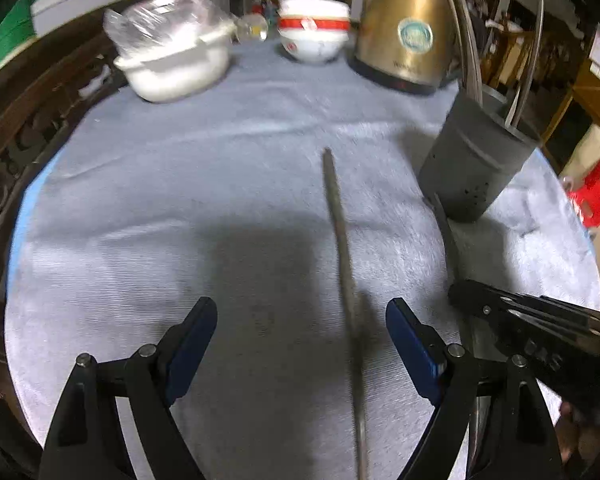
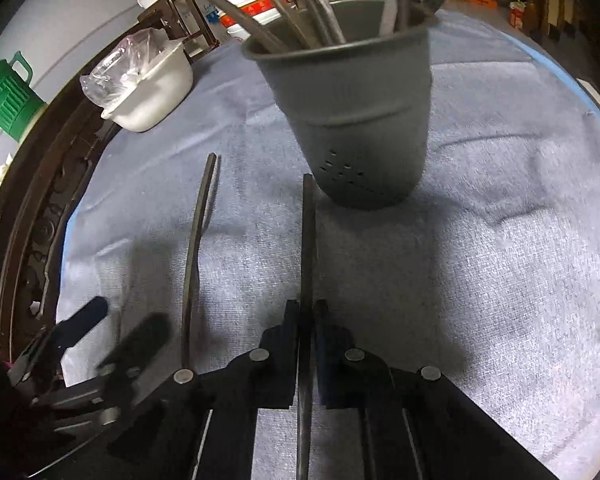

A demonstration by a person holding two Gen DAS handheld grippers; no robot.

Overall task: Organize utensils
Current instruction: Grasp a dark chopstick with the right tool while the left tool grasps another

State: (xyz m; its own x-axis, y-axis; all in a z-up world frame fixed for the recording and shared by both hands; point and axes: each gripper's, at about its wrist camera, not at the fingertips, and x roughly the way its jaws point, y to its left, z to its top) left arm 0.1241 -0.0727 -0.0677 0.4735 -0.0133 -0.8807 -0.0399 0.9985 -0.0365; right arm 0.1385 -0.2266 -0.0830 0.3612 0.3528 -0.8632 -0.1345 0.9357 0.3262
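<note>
1. Pinching a dark chopstick [image 2: 307, 240] between pads pressed together on it, the right gripper [image 2: 308, 312] points the stick's far tip at the foot of the grey utensil holder [image 2: 356, 120], which stands at the far right of the towel-covered surface [image 2: 500, 240].
2. The left gripper [image 1: 302, 320] is spread wide with nothing held; a second chopstick [image 1: 342, 240] lies on the towel between its fingers, nearer the right one, untouched.
3. The holder already carries several long utensils [image 2: 300, 12] leaning out over its rim.
4. Risk: the held stick's tip sits low, about level with the holder's base. If it is pushed onward without being lifted first, it would likely strike the wall and shove or tip the holder, which looks light and top-heavy.
5. Risk: the grip is near one end of a long, thin stick, so it may pivot between the pads and swing off line.
6. Risk: the crowded rim leaves little free opening; the stick could catch on a leaning handle and bounce out.
7. Risk: the two grippers are close together, so closing the left on its stick could knock the right.
8. Risk: the left view is smeared, so a grab made now may miss the off-centre stick or snag the towel.
</note>
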